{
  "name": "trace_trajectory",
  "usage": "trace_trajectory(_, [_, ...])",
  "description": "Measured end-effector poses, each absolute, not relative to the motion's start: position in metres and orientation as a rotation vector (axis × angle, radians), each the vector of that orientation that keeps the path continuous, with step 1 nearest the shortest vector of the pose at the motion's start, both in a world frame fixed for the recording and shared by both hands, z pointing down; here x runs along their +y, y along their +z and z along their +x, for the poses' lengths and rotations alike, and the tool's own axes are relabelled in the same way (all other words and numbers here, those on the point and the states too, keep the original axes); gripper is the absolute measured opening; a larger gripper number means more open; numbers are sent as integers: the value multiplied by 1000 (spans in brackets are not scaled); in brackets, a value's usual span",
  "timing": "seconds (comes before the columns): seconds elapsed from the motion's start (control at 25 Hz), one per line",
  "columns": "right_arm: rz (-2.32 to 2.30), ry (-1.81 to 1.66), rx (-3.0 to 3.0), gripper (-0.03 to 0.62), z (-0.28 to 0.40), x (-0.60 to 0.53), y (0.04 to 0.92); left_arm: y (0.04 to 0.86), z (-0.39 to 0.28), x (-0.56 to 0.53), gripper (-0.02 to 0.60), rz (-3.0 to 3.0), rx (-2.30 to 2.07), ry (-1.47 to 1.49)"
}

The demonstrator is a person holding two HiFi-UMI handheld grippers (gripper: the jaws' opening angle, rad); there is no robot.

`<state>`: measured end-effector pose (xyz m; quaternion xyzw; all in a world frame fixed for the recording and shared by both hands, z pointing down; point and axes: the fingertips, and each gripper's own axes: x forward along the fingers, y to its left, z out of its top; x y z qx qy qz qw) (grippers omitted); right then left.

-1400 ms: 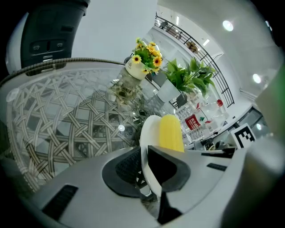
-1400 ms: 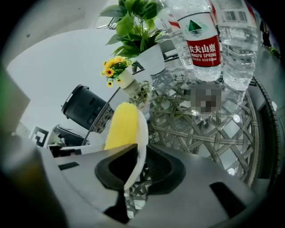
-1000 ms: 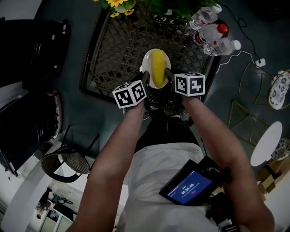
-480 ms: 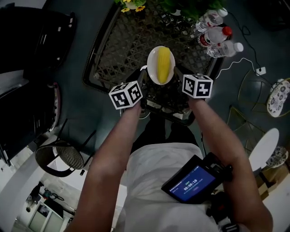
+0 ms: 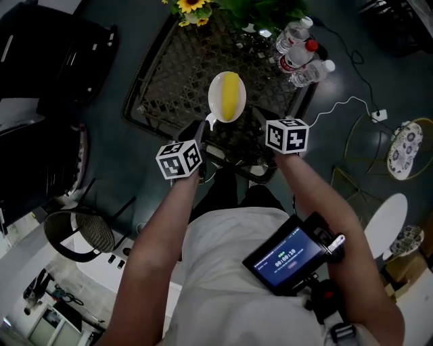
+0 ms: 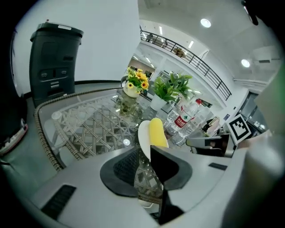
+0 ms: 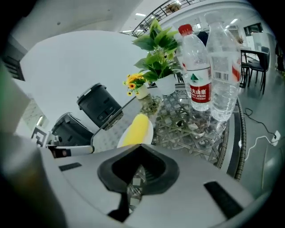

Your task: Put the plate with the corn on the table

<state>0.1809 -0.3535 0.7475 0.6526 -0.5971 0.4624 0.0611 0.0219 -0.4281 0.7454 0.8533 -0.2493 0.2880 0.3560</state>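
Note:
A white plate [image 5: 218,103] with a yellow corn cob [image 5: 231,94] hangs over the near middle of the lattice glass table [image 5: 169,74]. My left gripper [image 5: 205,125] is shut on the plate's near left rim. In the left gripper view the plate [image 6: 143,133] stands edge-on between the jaws of that gripper [image 6: 144,153], with the corn [image 6: 156,130] beside it. My right gripper [image 5: 259,116] sits just right of the plate, apart from it. In the right gripper view its jaws [image 7: 140,149] are shut on nothing, and the plate [image 7: 149,129] with the corn [image 7: 136,128] lies beyond them.
Three water bottles [image 5: 301,51] stand at the table's far right corner, with a sunflower pot [image 5: 191,5] and a green plant [image 7: 156,58] at the far edge. A black chair [image 5: 40,128] is on the left. A white cable [image 5: 338,105] runs over the floor at right.
The plate has moved forward, farther over the table, carried by my left gripper. The right gripper has drawn away from the plate's right rim.

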Motion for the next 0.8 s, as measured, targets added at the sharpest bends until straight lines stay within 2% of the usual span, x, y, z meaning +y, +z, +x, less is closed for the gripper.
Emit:
trace_trajectory(0.52, [1872,1299,-2080,6,152,-334,661,685,-30,-394,13,2203,-812,602])
trace_trajectory(0.8, [1809,1231,-2205,6,122,-312,625,643,-56,-372,8,2290,-846,509])
